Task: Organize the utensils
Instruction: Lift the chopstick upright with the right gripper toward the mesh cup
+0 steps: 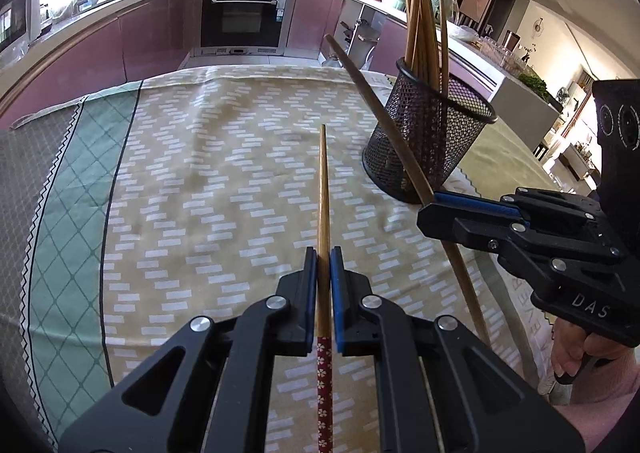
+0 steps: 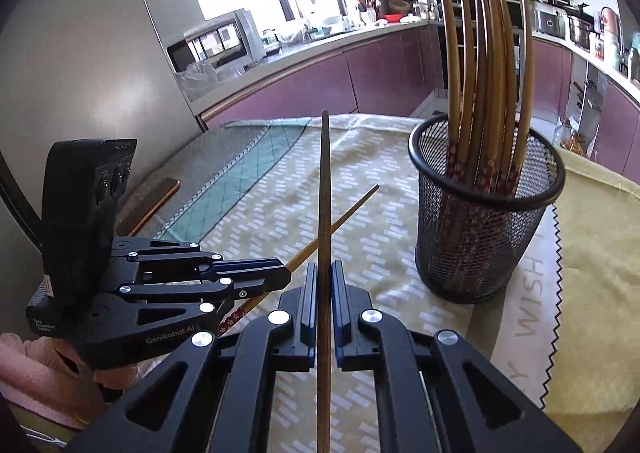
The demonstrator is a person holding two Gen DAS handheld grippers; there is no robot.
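A: Left wrist view shows the left tongs [image 1: 324,265] closed on one chopstick [image 1: 323,189], its thin end pointing forward above the worktop [image 1: 200,173]. On the right, the right tongs [image 1: 430,209] are also closed on a second chopstick [image 1: 360,81], just beside the black mesh holder [image 1: 430,141].

B: So how far is the task, in your opinion?

A: I think it is nearly done. The holder already has many chopsticks [image 1: 418,25] standing in it, and I see no loose ones on the cloth. Only the two held ones are left to put in.

B: What does the right wrist view add?

A: It shows the right tongs [image 2: 325,277] pressing the second chopstick [image 2: 325,181] from close, and the mesh holder [image 2: 486,221] from higher, so the flowered red handles inside are visible. It also shows a phone [image 2: 150,201] lying on the worktop [image 2: 380,189] behind the left tongs [image 2: 286,273], which the left view does not show.
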